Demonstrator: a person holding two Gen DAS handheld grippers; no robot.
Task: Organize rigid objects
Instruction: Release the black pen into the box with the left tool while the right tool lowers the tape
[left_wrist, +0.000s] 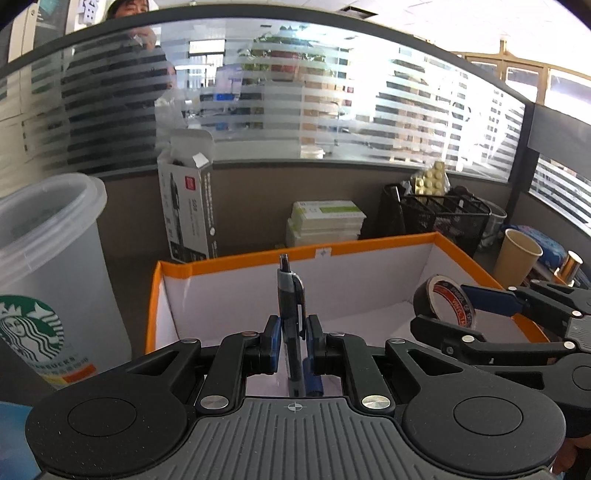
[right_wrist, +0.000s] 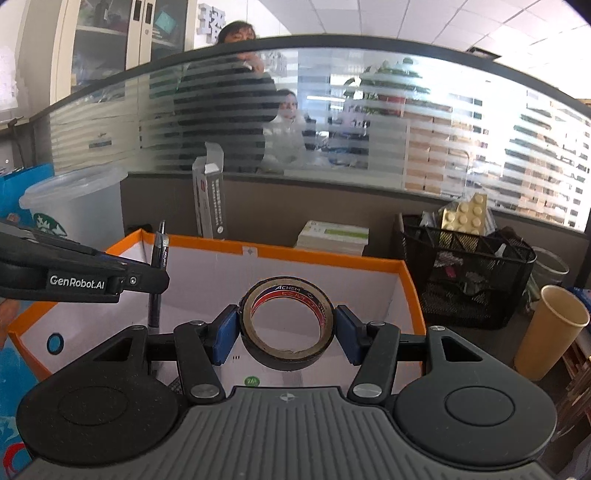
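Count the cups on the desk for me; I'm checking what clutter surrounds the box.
2: a translucent lidded plastic cup with green logo left of the orange-rimmed box, and a tan paper cup on its right. Others may be hidden.

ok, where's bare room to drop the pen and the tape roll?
Free: the white floor of the orange-rimmed cardboard box, bare below both the left gripper with the blue-grey pen and the right gripper with the black tape roll. Crowded: right of it, black mesh organiser and tan paper cup.
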